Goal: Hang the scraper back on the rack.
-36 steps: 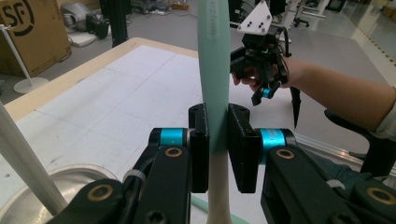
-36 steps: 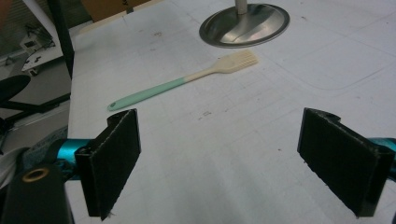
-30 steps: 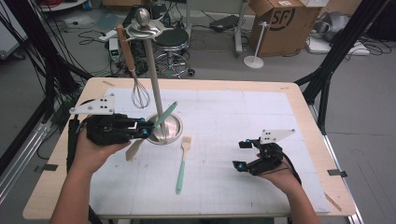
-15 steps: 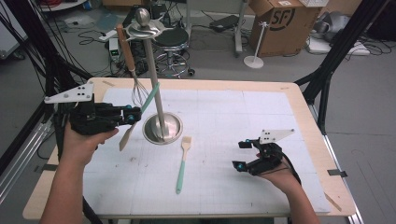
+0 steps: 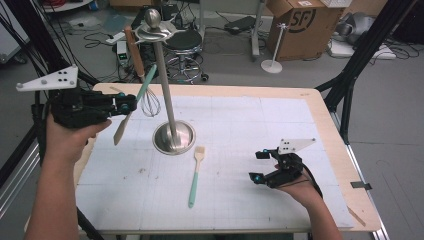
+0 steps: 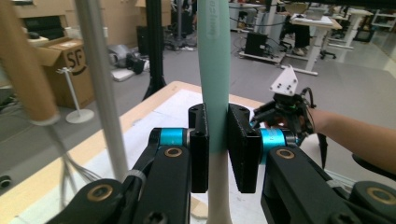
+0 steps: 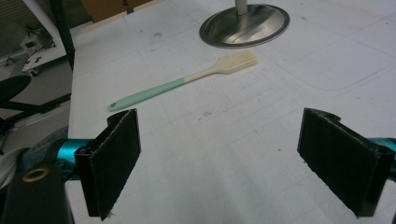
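Left hand-held gripper (image 5: 131, 104) clamped on mint-handled cream silicone spatula (image 5: 134, 102); right hand-held gripper (image 5: 261, 166) apart, idle. Risk: spatula pivots, strikes steel hanging stand (image 5: 167, 95).

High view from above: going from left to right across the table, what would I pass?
Left gripper clamping a mint-handled spatula with a cream blade → wire whisk hanging from the stand → steel pole stand with round base → mint-handled cream brush lying flat → right gripper, open.
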A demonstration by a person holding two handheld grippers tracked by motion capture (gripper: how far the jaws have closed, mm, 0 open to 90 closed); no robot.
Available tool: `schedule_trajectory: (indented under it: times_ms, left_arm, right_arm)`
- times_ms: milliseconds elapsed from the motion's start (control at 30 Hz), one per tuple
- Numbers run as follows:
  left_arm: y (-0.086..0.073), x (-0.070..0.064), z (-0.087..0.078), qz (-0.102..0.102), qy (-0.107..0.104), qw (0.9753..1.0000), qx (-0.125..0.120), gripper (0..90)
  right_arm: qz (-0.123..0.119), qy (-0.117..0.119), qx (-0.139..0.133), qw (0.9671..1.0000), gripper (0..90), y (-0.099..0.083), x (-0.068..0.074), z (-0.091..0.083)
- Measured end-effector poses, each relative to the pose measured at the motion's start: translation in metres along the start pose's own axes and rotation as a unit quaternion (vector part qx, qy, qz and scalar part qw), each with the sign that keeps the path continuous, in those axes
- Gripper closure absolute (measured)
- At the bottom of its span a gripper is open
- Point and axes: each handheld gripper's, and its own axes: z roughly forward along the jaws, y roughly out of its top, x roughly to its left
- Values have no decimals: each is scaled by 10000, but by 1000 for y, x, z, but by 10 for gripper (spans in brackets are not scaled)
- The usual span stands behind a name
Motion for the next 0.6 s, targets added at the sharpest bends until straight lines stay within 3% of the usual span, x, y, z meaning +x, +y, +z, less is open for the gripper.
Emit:
schedule_trajectory:
  times_ms: [600]
  left_arm:
    - [29,12,-21,92,551,9984,6,794]
  right_arm:
    - [42,19,17,10000,127,0,-1,1]
